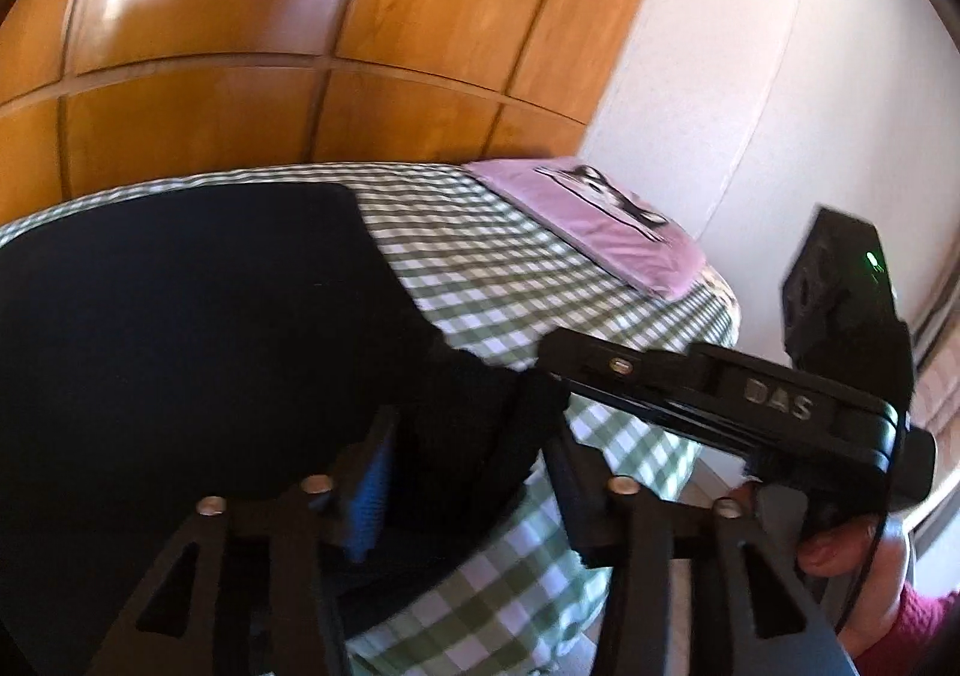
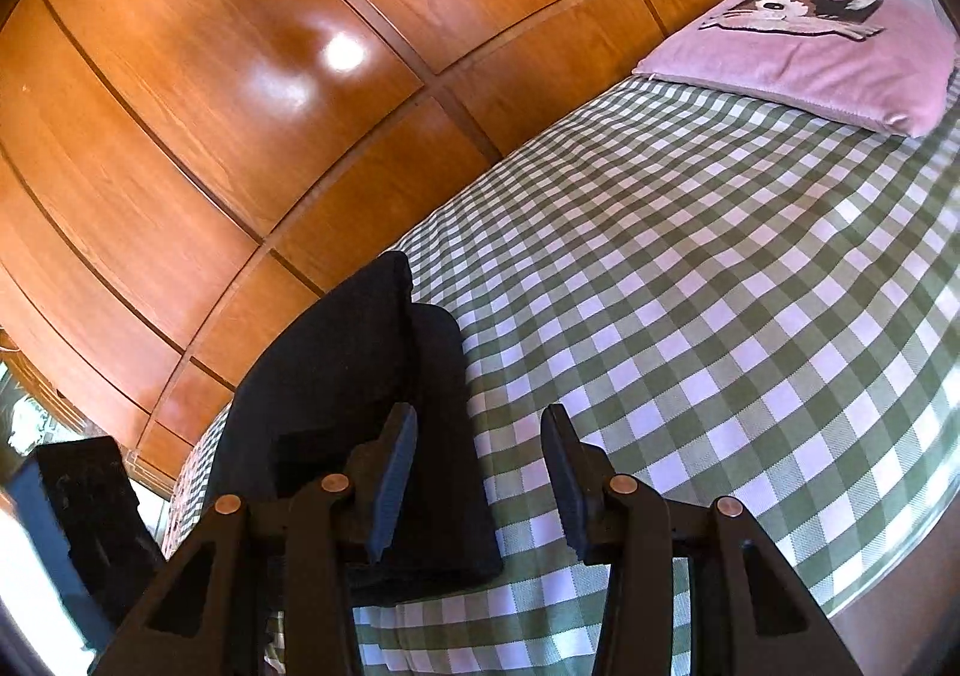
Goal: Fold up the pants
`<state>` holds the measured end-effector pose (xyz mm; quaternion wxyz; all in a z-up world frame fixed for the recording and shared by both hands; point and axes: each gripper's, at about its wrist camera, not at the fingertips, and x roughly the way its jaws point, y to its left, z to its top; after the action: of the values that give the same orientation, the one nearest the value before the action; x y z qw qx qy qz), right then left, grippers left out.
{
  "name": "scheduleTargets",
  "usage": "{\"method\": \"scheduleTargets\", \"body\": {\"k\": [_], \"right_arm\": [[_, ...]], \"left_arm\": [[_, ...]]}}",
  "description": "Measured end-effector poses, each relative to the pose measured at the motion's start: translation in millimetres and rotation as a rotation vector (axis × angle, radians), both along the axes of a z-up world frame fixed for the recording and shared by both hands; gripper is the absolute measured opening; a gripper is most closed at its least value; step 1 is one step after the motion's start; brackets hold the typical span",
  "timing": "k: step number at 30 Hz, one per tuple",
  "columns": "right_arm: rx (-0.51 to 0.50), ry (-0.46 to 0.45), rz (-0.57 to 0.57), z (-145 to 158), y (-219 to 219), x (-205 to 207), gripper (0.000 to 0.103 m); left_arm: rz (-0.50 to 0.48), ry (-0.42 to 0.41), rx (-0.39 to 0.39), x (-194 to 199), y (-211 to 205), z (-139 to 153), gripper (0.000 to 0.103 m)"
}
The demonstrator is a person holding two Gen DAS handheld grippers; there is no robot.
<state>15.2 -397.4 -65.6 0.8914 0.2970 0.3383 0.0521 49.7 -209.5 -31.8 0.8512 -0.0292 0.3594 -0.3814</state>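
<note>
Pants (image 2: 360, 394) lie dark and doubled on the checked bed (image 2: 720, 316). Left tongs (image 1: 468, 472) parted astride a fold, not pinching. Right tongs (image 2: 480, 478) parted, empty, beside the edge. Advise: settle layers flush before regripping.

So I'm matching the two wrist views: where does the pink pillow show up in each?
Left wrist: pink pillow sits right of centre, at the bed's far corner against the white wall.
Right wrist: it is in the upper right corner.
Shared landmark: the green checked bedspread beneath it.
</note>
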Motion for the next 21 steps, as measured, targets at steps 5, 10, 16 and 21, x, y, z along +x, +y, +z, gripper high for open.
{"method": "scheduleTargets", "body": {"k": [5,10,16,21], "right_arm": [[-0.018,-0.001,0.012,3.3,5.0,0.2,0.044],[-0.031,-0.003,0.033,6.1,10.4,1.6,0.045],[-0.086,-0.016,0.080,13.9,27.7,3.8,0.052],[-0.110,-0.023,0.116,18.6,40.8,9.1,0.058]], "left_arm": [[-0.069,-0.003,-0.043,-10.1,9.9,11.4,0.051],[-0.031,-0.043,-0.147,-17.5,54.1,35.8,0.051],[0.115,-0.114,-0.182,-9.0,105.4,50.5,0.052],[0.268,-0.067,-0.088,18.9,145.3,33.5,0.052]]}}
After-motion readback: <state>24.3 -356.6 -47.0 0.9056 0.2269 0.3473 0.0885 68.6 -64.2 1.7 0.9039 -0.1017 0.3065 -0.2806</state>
